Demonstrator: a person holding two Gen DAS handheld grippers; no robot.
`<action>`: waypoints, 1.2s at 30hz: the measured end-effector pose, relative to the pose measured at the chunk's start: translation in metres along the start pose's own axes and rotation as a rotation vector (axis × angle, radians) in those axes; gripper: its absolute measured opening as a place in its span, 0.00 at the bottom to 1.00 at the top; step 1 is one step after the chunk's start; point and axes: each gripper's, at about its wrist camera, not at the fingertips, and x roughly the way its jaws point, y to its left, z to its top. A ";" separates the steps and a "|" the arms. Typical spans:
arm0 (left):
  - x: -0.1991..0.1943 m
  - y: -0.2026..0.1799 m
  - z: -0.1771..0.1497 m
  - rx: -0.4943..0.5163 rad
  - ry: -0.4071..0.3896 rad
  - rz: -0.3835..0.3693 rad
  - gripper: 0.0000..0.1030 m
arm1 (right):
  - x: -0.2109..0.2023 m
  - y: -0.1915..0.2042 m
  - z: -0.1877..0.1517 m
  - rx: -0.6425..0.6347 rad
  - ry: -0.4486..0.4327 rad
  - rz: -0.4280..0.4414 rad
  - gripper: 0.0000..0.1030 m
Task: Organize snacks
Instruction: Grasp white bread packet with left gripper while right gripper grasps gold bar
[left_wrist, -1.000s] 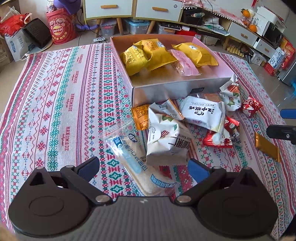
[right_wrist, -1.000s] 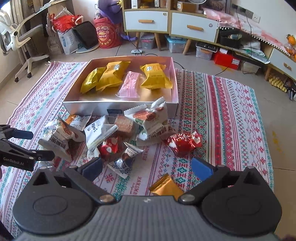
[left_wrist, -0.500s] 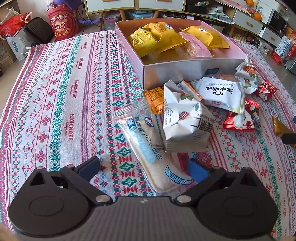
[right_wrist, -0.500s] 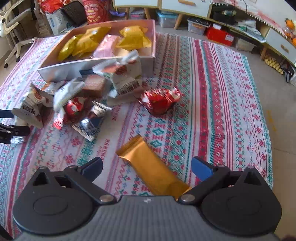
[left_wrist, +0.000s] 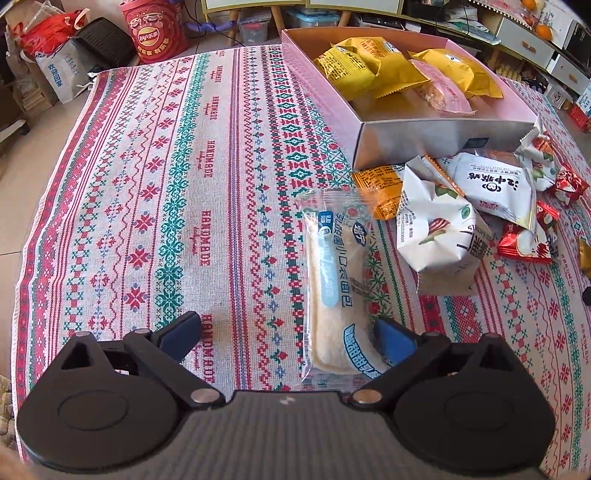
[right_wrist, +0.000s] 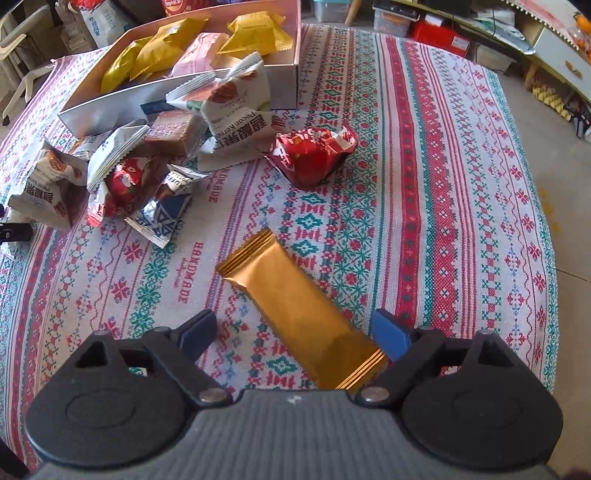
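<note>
The left gripper hangs low over the patterned woven cloth with its blue-padded fingers spread wide and clamping nothing; between them lies the near end of a long clear-wrapped bread roll with blue print, its edge just beside the right-hand pad while the left-hand pad stands well apart from it; beyond the roll sits a white pecan-kernel packet, puffed and tilted, with an orange packet partly under it; further right lie a white pouch with black characters and a red-and-white wrapper; behind them all stands the open pink box, holding yellow packets and a pink packet.

The right gripper is likewise parted wide and grips nothing; a gold foil bar lies slantwise on the cloth between its fingers, its near crimped end close against the right-hand pad, its far end pointing up and left; further out rests a crumpled red wrapper, alone on the cloth; to the left of it a heap holds a second pecan-kernel packet, a brown cake in clear wrap, a silver-and-blue sachet and a red packet; the box stands just behind that heap.
</note>
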 end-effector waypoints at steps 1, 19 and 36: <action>0.000 -0.001 0.000 0.004 -0.003 0.000 0.99 | -0.001 0.001 0.000 0.000 -0.004 0.002 0.80; -0.004 -0.016 0.005 0.058 -0.070 -0.042 0.69 | -0.015 0.036 0.001 -0.038 -0.078 0.059 0.29; -0.015 -0.017 0.004 0.051 -0.076 -0.047 0.25 | -0.015 0.042 0.001 -0.063 -0.082 0.084 0.28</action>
